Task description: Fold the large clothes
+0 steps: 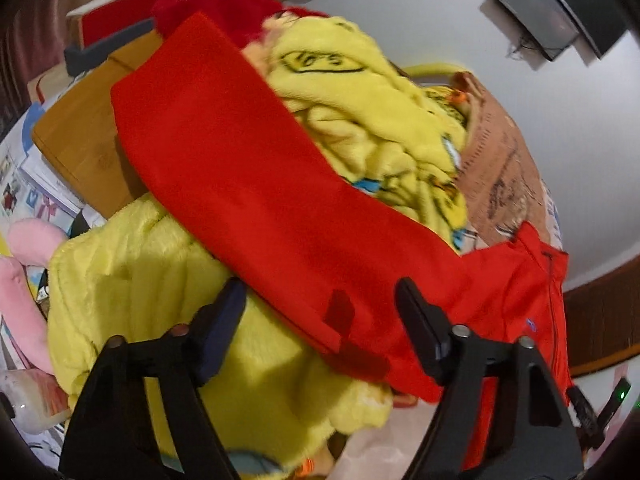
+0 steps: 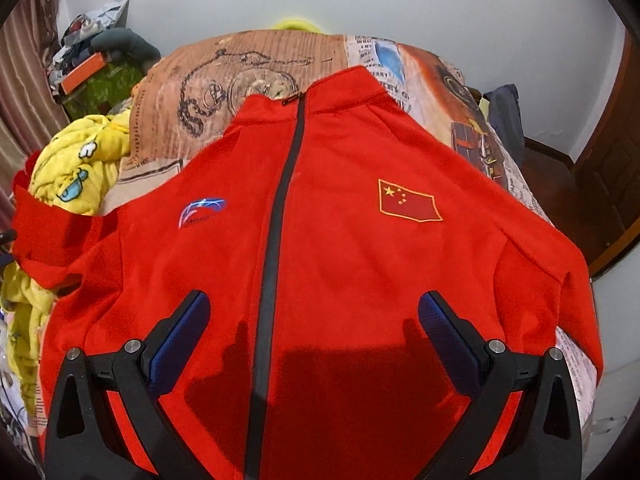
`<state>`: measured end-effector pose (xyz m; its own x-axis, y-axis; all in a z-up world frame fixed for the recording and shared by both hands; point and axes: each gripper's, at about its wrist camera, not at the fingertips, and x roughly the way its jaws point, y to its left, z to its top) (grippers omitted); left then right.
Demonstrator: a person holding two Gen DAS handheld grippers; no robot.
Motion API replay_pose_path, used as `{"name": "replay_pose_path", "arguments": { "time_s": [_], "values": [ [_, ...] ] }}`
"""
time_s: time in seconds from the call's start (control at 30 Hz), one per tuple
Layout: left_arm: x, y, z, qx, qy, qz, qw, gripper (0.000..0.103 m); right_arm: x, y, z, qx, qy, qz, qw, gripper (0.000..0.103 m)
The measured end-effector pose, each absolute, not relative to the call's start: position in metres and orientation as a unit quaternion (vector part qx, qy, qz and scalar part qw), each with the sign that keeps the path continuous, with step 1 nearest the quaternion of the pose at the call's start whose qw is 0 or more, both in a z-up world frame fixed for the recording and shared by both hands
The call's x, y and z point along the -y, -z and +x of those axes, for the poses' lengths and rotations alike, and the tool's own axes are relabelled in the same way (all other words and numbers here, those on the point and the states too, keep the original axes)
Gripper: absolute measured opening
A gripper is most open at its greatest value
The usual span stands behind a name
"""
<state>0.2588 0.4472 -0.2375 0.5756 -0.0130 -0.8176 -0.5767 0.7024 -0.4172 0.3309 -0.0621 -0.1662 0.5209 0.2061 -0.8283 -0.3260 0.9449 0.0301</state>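
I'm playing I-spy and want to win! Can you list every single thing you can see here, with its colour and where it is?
jacket: one, red with a dark zip, spread front up on the bed
sleeve: one, red, stretched over the yellow heap
fluffy clothes: a heap, yellow with cartoon prints, left of the jacket
bed cover: one, brown newspaper print, under the jacket
wooden board: one, brown, behind the sleeve
soft toy: one, pink, at the left edge
boxes and clutter: several, green and orange, back left corner
left gripper: one, black, open above the sleeve's edge
right gripper: one, black with blue pads, open above the jacket's lower front
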Motion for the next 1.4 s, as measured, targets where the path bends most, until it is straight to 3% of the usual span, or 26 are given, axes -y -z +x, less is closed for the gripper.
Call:
{"name": "replay_pose_path", "arguments": {
  "time_s": [0.03, 0.13, 0.2, 0.3, 0.7, 1.0, 1.23, 1.4],
  "values": [
    [-0.450, 0.240, 0.263, -0.427, -0.178, -0.343, 0.817, 0.071, 0.063, 0.168, 0.332, -0.468, -0.153, -0.064, 0.868, 0.103],
    [-0.460, 0.248, 0.272, -0.433, -0.210, -0.321, 0.815, 0.050, 0.064, 0.173, 0.336, -0.477, -0.153, -0.061, 0.863, 0.103],
    [-0.464, 0.251, 0.277, -0.443, -0.241, -0.297, 0.811, 0.027, 0.068, 0.174, 0.336, -0.482, -0.155, -0.053, 0.861, 0.103],
    [-0.462, 0.245, 0.279, -0.441, -0.272, -0.265, 0.813, 0.009, 0.073, 0.174, 0.337, -0.487, -0.154, -0.040, 0.859, 0.103],
    [-0.385, 0.111, 0.301, -0.313, -0.226, -0.192, 0.902, 0.002, 0.104, 0.143, 0.331, -0.461, -0.152, -0.025, 0.874, 0.103],
    [-0.256, 0.021, 0.352, -0.239, -0.108, -0.167, 0.950, 0.002, 0.136, 0.123, 0.331, -0.438, -0.156, -0.001, 0.886, 0.103],
    [-0.159, 0.022, 0.400, -0.265, -0.036, -0.141, 0.953, 0.002, 0.162, 0.116, 0.330, -0.429, -0.161, 0.021, 0.888, 0.103],
    [-0.091, 0.061, 0.429, -0.321, 0.009, -0.125, 0.939, 0.002, 0.183, 0.117, 0.328, -0.426, -0.158, 0.024, 0.891, 0.103]
  ]
}}
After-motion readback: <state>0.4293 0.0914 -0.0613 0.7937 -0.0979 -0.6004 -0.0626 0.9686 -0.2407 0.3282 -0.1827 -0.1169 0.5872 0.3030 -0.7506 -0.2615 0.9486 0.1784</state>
